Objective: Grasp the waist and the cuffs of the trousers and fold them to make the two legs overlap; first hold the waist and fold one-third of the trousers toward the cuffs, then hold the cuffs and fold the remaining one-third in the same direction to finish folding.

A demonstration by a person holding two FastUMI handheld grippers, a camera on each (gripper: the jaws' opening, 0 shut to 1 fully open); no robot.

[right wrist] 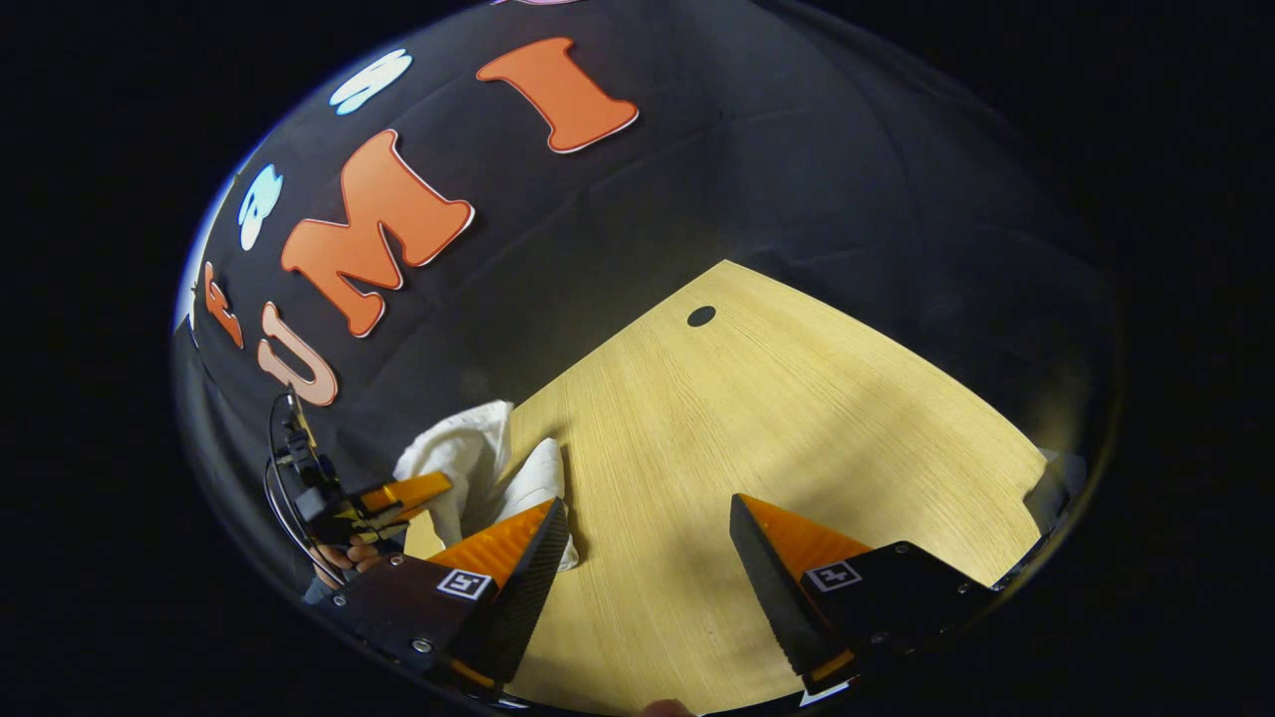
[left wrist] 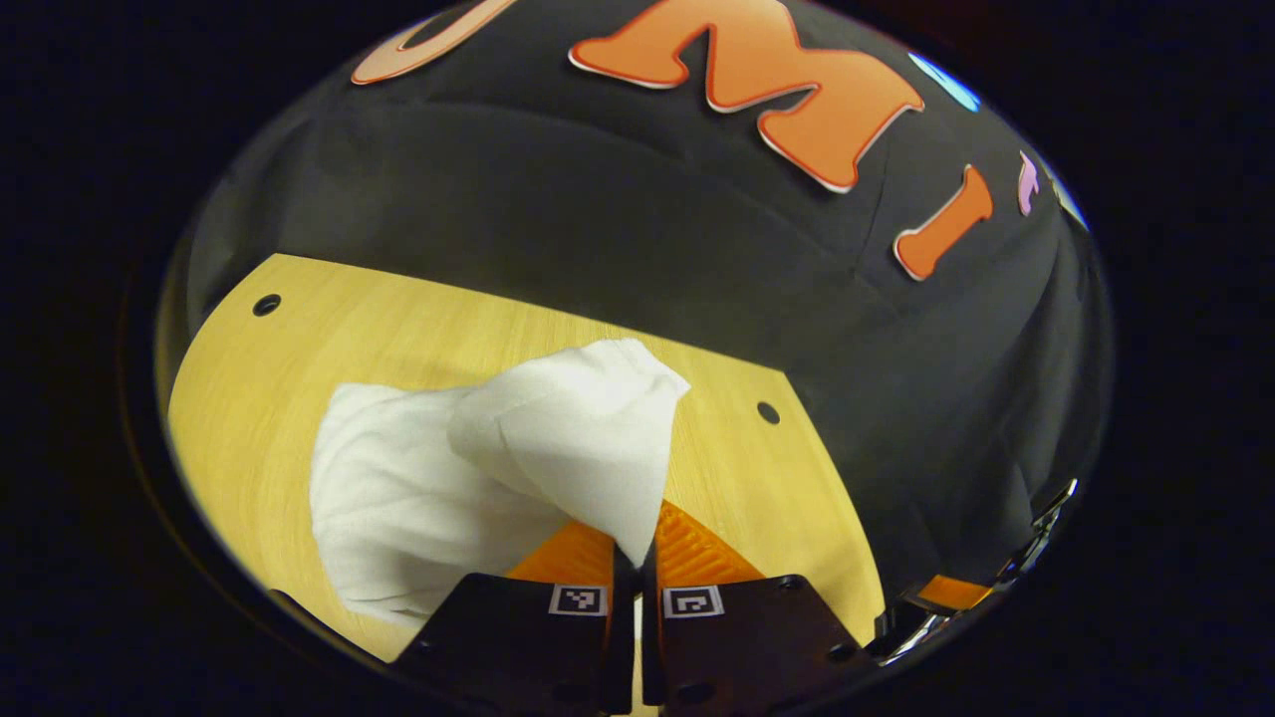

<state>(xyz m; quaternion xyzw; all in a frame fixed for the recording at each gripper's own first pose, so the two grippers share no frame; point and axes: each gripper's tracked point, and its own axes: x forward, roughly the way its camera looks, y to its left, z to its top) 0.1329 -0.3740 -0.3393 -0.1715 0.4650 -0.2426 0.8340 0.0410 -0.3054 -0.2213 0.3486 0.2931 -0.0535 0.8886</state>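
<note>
The white trousers (left wrist: 478,468) lie bunched on the wooden table (left wrist: 299,349), with one end lifted off the surface. My left gripper (left wrist: 636,558) is shut on that raised corner of cloth, which rises in a peak above the fingertips. In the right gripper view the trousers (right wrist: 478,463) show as a small white heap at the left, near the table's far edge. My right gripper (right wrist: 647,518) is open over bare wood, its left finger (right wrist: 508,558) just in front of the cloth. The left gripper (right wrist: 398,495) and the hand holding it appear beside the heap.
The table (right wrist: 797,418) has small dark holes (left wrist: 768,411) (right wrist: 701,316) near its corners. Black cloth walls close the booth behind it. Part of another device (left wrist: 956,593) shows at the lower right of the left gripper view.
</note>
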